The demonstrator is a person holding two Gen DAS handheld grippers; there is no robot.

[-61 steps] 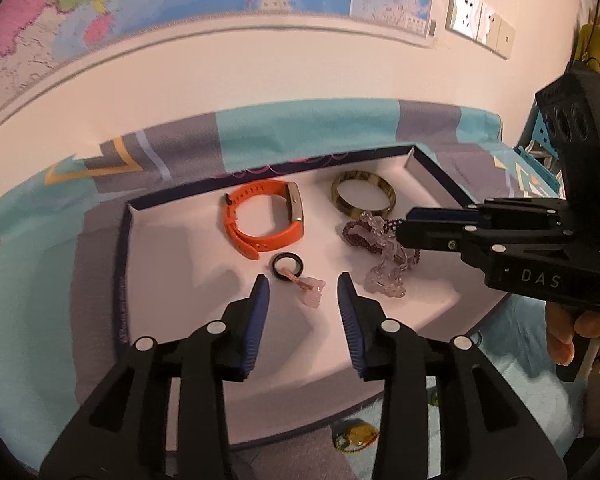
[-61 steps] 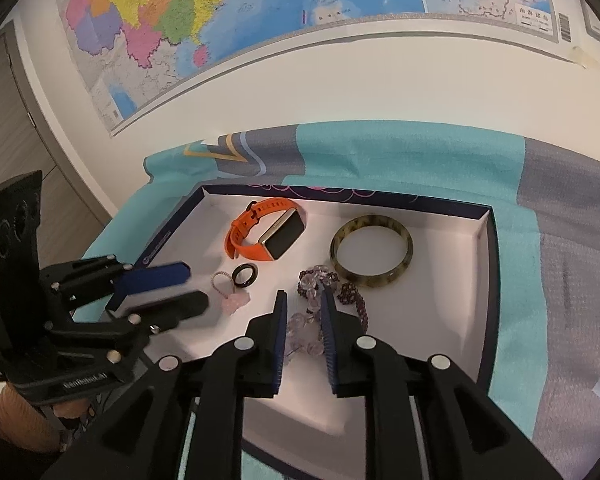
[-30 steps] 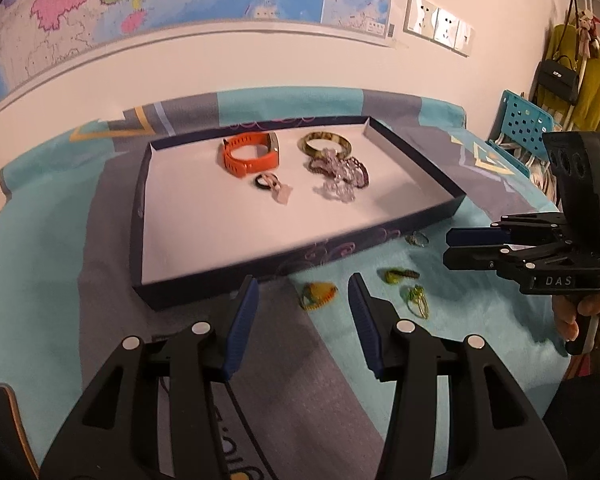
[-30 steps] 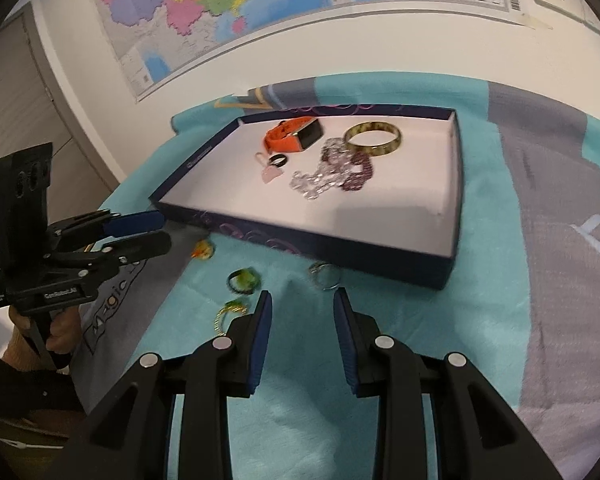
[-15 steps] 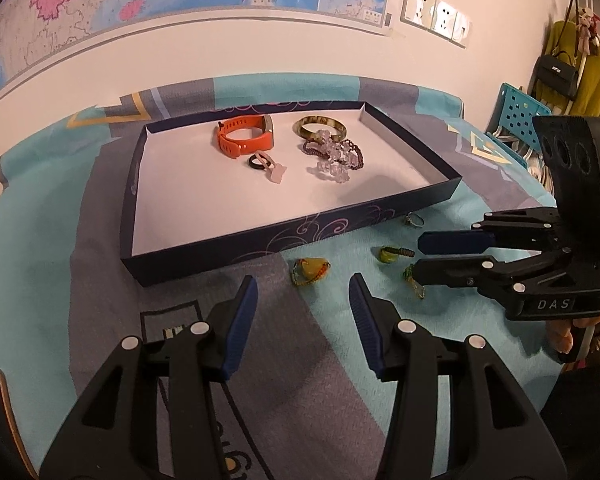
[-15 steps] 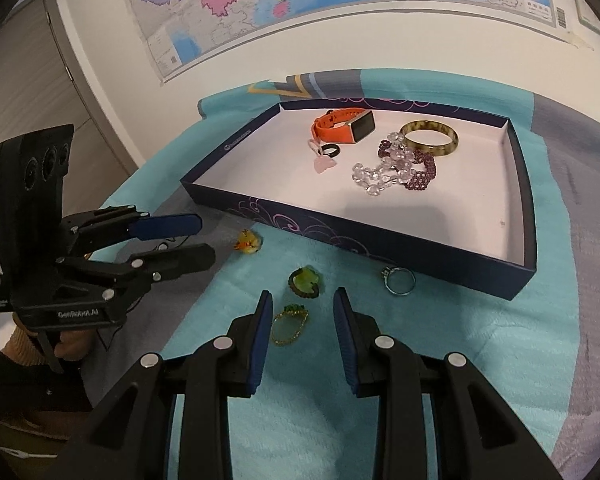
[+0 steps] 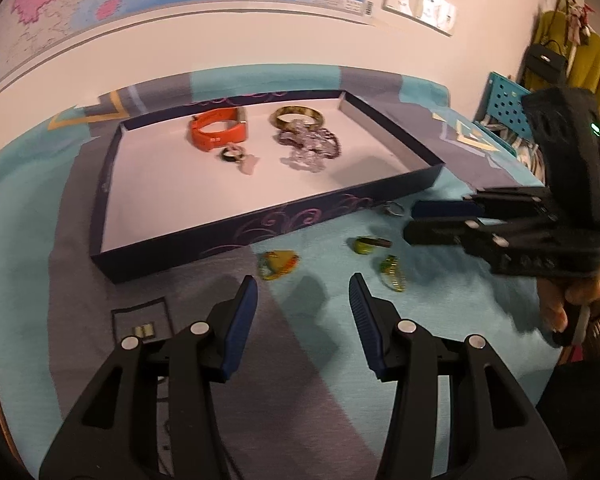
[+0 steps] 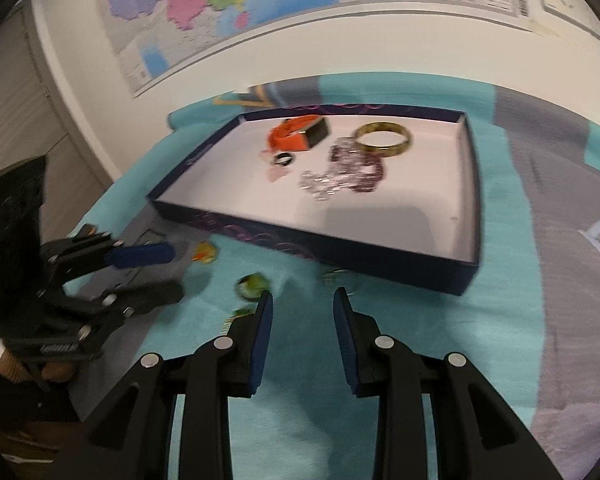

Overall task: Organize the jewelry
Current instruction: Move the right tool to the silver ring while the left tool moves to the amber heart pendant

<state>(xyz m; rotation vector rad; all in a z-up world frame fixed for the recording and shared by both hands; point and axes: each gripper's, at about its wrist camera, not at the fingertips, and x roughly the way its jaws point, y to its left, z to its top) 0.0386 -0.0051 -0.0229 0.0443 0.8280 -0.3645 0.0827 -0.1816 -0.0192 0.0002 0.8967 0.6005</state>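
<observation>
- Over the teal-and-grey cloth (image 7: 440, 340), in the left wrist view, the left hand-held gripper (image 7: 302, 304) tilts downward with its jaws apart and nothing between them.
- Just beyond its fingertips an orange-green trinket (image 7: 278, 265) lies on the cloth, near the front wall of the tray (image 7: 260, 228).
- To the right of it lie a green ring (image 7: 366, 245), a gold-green piece (image 7: 392, 273) and a silver ring (image 7: 392, 209), the last just beside the tray wall.
- Inside the tray, toward the back, sit an orange band (image 7: 216, 133), a bangle (image 7: 298, 117), a bead string (image 7: 310, 148) and a small dark ring (image 7: 232, 155).
- From the right, the right hand-held gripper (image 7: 414, 222) reaches in level over the loose pieces, held by a hand (image 7: 572, 300) at the frame edge.
- Seen from the right wrist, the right hand-held gripper (image 8: 302, 304) also slants down over the cloth, released and empty.
- The green ring (image 8: 250, 285) sits just left of its left fingertip; the blurred silver ring (image 8: 336, 276) lies ahead by the tray (image 8: 340, 254).
- At far left the left hand-held gripper (image 8: 168, 272) hangs open near the orange-green trinket (image 8: 205, 254).
</observation>
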